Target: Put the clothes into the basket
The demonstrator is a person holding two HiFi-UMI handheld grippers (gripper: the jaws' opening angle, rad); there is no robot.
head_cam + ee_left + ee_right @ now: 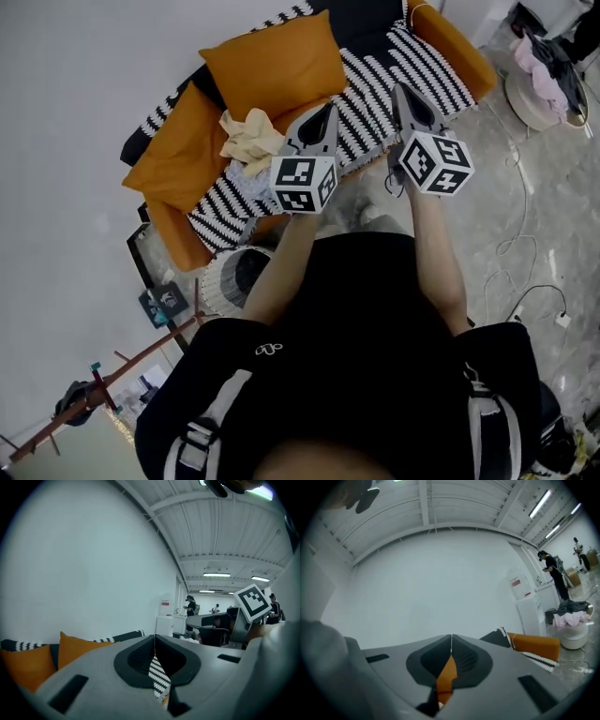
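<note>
two grippers: held out side by side over the sofa by a person in a black top, marker cubes facing the head camera
left gripper [154,640]: jaws clenched together with nothing gripped; only a sliver of the sofa's striped cover shows through the slot behind the pads
right gripper [451,641]: jaws likewise pressed together on nothing; a strip of orange upholstery shows through its slot
sofa [375,94]: black-and-white striped cover, orange arms at both ends, set against a white wall
cushions: two in orange, a large cushion [277,61] leaning at the sofa's back edge and a smaller cushion [178,155] nearer its left end
clothes: one cream garment [248,139] lies crumpled on the seat towards the sofa's left end, tucked against both cushions; in the head view the left gripper's tip shows just to its right, not touching it
striped basket [230,277]: round, on the floor just off the sofa's front edge near its left end, partly hidden by the person's left forearm; what it holds cannot be made out
pale basket [534,103]: on the floor beyond the sofa's right arm, heaped with pink and dark clothes
floor [562,206]: grey and marbled, with white cables [511,234] trailing across it
people [190,605]: small standing figures by desks at the far end of the room, seen in both gripper views
</note>
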